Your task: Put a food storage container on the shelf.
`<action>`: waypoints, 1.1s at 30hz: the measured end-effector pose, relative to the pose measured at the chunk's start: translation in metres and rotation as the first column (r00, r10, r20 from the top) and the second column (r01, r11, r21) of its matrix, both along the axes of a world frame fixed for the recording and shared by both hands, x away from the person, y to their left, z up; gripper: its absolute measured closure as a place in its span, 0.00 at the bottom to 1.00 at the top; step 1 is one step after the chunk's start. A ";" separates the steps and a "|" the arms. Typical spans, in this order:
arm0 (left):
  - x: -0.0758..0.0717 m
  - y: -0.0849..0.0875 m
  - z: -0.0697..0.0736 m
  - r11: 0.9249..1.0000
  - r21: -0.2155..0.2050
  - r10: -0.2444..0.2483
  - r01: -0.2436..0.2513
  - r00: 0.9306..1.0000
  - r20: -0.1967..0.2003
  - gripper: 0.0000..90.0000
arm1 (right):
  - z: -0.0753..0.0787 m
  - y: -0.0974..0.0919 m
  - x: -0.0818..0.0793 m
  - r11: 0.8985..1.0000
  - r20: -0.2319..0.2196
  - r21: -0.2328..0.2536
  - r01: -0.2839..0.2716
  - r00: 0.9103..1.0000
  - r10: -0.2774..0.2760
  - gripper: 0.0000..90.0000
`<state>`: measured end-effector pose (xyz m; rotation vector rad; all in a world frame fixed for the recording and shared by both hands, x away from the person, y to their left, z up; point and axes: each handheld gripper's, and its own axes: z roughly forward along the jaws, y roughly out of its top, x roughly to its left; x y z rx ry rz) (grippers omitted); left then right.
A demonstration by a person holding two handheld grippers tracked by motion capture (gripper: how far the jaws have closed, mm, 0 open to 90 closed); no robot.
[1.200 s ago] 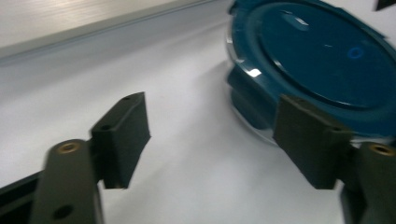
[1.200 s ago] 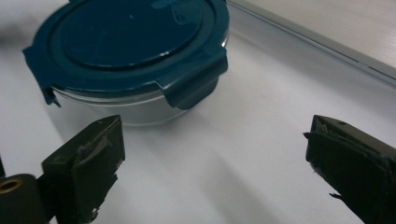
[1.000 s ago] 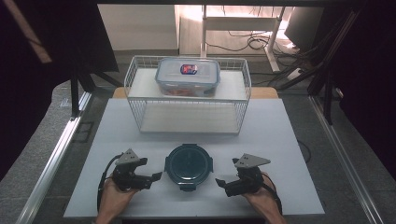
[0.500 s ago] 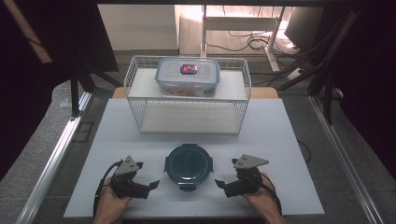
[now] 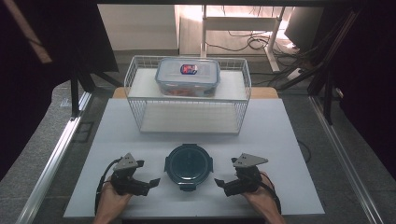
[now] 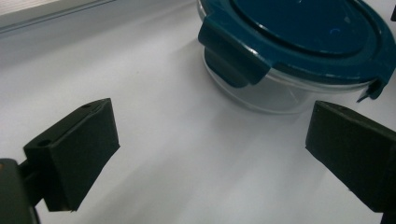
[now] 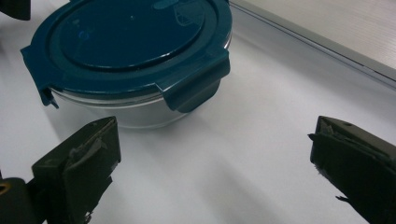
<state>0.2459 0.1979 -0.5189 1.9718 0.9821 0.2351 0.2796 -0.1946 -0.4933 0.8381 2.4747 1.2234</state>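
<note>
Round glass container [image 5: 188, 164] upright near your tabletop's [image 5: 289, 140] front edge, teal lid on, no long axis, one latch tab toward you, your left tool [image 5: 152, 183] just spread wider, empty, your right tool [image 5: 220, 185] spread, probably not touching.

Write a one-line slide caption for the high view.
Two open hand-held grippers, left and right, flank a round teal-lidded container on a white table.

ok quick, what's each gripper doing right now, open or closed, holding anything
Left gripper: jaws wide open, just been opening, holding nothing, beside the round container.
Right gripper: jaws open, holding nothing, on the container's other side.
</note>
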 end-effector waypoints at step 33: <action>0.053 -0.030 0.000 0.961 -0.224 -0.224 0.161 0.931 -0.289 0.29 | -0.007 0.039 0.052 0.985 -0.476 0.161 -0.066 0.869 0.136 0.23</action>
